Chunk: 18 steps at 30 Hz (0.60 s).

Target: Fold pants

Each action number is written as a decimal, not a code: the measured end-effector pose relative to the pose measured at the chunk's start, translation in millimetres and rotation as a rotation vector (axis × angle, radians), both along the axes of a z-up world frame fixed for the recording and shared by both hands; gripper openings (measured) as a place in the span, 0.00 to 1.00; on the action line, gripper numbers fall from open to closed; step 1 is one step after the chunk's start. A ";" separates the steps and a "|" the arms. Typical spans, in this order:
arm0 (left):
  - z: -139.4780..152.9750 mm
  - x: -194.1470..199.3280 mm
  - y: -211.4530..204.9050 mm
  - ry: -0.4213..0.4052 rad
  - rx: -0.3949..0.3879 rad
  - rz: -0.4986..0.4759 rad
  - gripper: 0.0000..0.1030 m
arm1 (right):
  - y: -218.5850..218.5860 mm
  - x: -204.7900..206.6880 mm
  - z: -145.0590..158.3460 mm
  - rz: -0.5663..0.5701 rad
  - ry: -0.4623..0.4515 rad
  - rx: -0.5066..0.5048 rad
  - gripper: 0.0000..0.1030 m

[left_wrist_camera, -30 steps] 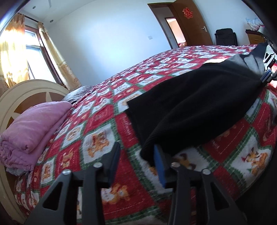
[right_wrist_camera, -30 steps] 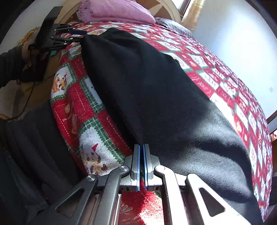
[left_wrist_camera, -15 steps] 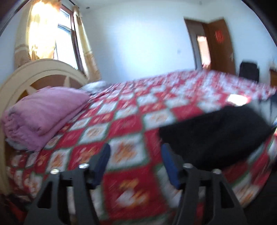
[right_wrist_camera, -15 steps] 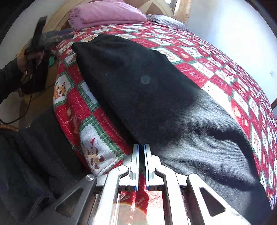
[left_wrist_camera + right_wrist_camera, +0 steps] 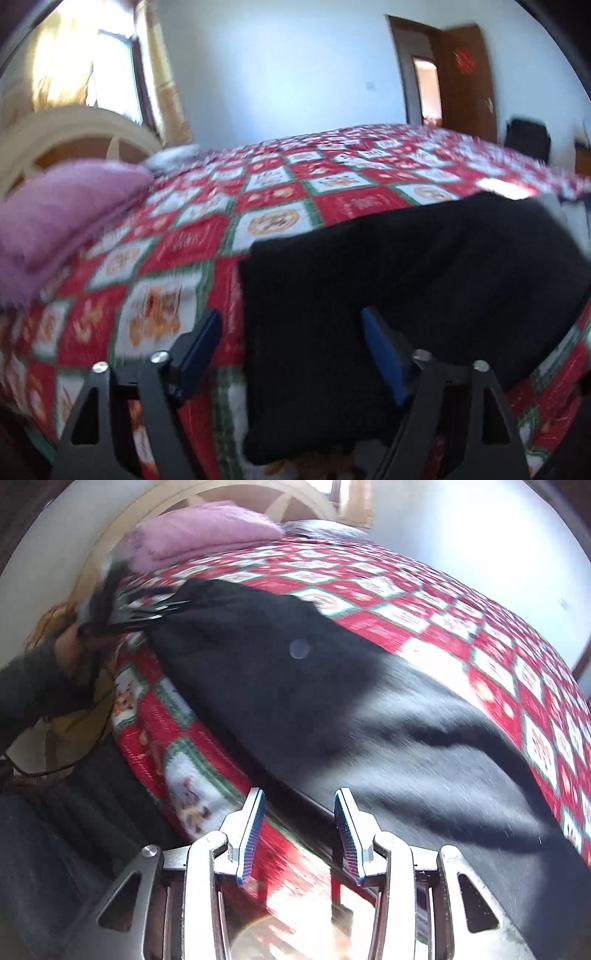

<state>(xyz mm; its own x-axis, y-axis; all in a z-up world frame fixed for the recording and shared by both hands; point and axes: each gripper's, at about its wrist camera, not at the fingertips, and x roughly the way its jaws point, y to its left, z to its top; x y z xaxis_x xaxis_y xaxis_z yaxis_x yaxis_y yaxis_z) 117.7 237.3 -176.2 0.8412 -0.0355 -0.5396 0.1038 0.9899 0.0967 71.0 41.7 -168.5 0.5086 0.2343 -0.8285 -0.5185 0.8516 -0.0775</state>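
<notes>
The black pants point(image 5: 406, 273) lie flat along the near edge of the bed, also in the right wrist view point(image 5: 332, 709). My left gripper point(image 5: 291, 332) is open, its jaws straddling the near left end of the pants. It shows blurred at the far end of the pants in the right wrist view point(image 5: 147, 605). My right gripper point(image 5: 299, 812) is open and empty, just above the near edge of the pants at the other end.
The bed has a red, white and green checked quilt point(image 5: 258, 206). A folded pink blanket point(image 5: 62, 210) lies by the cream headboard point(image 5: 74, 136). A window with curtains, a brown door point(image 5: 469, 77) and a black chair stand beyond.
My right gripper has opened and let go of the pants. My left gripper swung away and came back over the pants' left end, still open.
</notes>
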 end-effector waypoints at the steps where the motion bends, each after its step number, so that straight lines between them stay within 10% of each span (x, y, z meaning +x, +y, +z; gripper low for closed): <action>1: 1.1 -0.8 7.3 0.002 -0.038 0.010 0.88 | -7.9 0.5 0.3 -0.028 0.000 -0.002 0.41; 10: 53.5 -12.0 -17.1 -0.142 -0.014 0.012 0.90 | -119.4 -21.5 38.6 -0.365 -0.062 0.092 0.41; 18: 61.2 -9.5 -88.4 -0.144 -0.008 -0.181 0.97 | -285.9 -88.4 86.6 -0.925 -0.203 0.310 0.41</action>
<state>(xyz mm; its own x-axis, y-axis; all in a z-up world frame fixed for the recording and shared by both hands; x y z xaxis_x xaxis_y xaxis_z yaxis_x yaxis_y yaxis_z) 108.2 148.9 -115.0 0.8890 -0.1969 -0.4134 0.2655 0.9572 0.1151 -17.4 -244.2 -81.9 0.7255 -0.1345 -0.6749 0.3575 0.9116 0.2027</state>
